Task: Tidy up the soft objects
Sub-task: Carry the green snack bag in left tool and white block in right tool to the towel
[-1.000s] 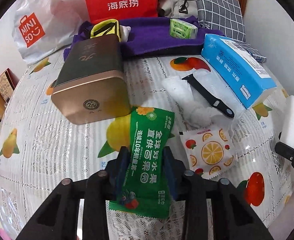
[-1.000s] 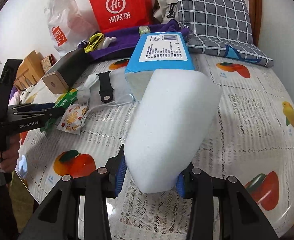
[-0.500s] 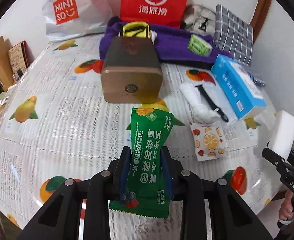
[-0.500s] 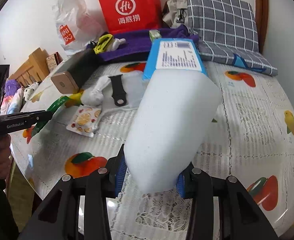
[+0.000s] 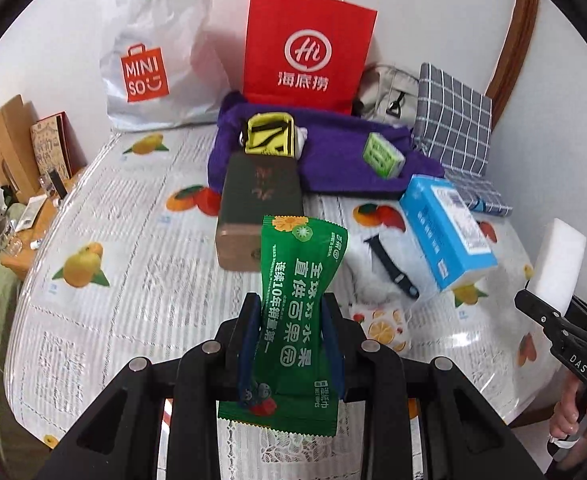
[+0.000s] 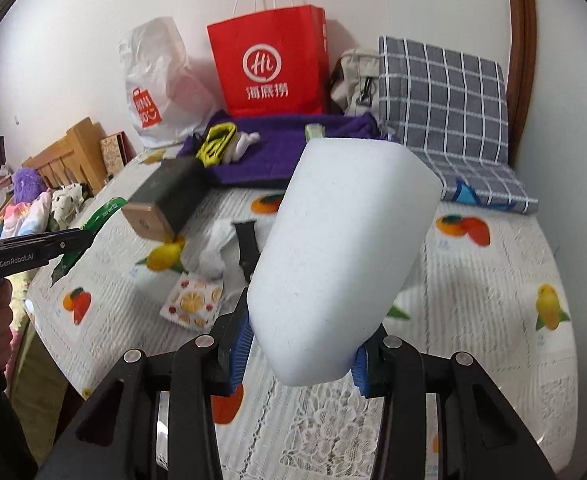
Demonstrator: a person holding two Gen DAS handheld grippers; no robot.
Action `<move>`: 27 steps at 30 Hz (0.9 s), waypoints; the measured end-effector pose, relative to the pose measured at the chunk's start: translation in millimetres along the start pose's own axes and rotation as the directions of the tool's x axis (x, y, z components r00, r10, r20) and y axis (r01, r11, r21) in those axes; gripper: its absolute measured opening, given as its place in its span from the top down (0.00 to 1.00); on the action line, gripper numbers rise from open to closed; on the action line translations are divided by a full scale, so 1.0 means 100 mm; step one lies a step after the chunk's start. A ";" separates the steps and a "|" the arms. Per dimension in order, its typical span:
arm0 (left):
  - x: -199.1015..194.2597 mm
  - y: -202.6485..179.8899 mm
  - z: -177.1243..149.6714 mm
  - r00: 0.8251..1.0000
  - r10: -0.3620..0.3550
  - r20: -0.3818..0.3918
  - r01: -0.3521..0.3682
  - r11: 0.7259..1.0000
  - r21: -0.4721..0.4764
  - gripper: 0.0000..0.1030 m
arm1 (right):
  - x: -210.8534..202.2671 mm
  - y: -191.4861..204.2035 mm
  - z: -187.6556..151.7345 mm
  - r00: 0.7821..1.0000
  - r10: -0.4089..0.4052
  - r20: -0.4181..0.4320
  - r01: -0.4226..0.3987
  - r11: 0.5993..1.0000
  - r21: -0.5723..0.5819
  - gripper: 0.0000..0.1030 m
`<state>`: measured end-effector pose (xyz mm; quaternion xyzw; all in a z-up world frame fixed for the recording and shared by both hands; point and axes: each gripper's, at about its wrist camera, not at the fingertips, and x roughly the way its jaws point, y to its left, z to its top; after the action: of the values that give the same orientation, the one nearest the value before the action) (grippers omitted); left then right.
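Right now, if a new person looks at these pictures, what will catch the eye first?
The big white foam block, clamped in the right gripper, fills the right wrist view. The green wet-wipes packet stands pinched in the left gripper above the fruit-print table. Behind, a red paper bag stands against the wall.

The right gripper (image 6: 299, 354) clamps a white sponge (image 6: 345, 264) above the fruit-print table (image 6: 493, 280). At the left edge the left gripper (image 6: 69, 246) holds a green packet (image 6: 103, 212). A red bag (image 6: 267, 66) stands by the wall.
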<state>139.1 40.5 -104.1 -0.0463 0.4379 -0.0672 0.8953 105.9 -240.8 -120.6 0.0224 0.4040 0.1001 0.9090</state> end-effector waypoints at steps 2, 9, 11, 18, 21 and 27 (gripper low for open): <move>-0.03 -0.01 0.04 1.000 -0.006 0.008 0.006 1.000 -0.003 0.72 | -0.02 0.00 0.07 1.000 0.000 0.011 0.000 1.000 0.000 0.60; -0.01 -0.02 0.24 1.000 -0.021 0.013 0.021 1.000 -0.018 0.72 | 0.02 -0.01 0.35 1.000 -0.019 0.019 0.019 1.000 -0.007 0.60; 0.01 -0.02 0.30 1.000 -0.028 0.015 0.028 0.999 -0.023 0.72 | 0.05 -0.01 0.44 1.000 -0.024 0.019 0.024 1.000 -0.009 0.60; 0.11 -0.01 0.54 0.999 -0.034 0.021 0.035 0.998 -0.046 0.72 | 0.17 -0.02 0.72 0.999 -0.028 0.024 0.028 0.999 -0.023 0.60; 0.16 0.00 0.63 0.999 -0.042 0.023 0.044 0.998 -0.053 0.72 | 0.21 -0.03 0.82 0.999 -0.033 0.031 0.034 0.999 -0.023 0.60; 0.26 0.00 0.89 0.999 -0.038 0.037 0.040 0.997 -0.059 0.72 | 0.31 -0.12 1.05 0.998 -0.038 0.046 0.037 0.999 0.007 0.60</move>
<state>225.6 38.0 -70.0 -0.0830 0.4225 -0.0706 0.8998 205.7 -242.1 -74.5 0.0198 0.3837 0.0812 0.9197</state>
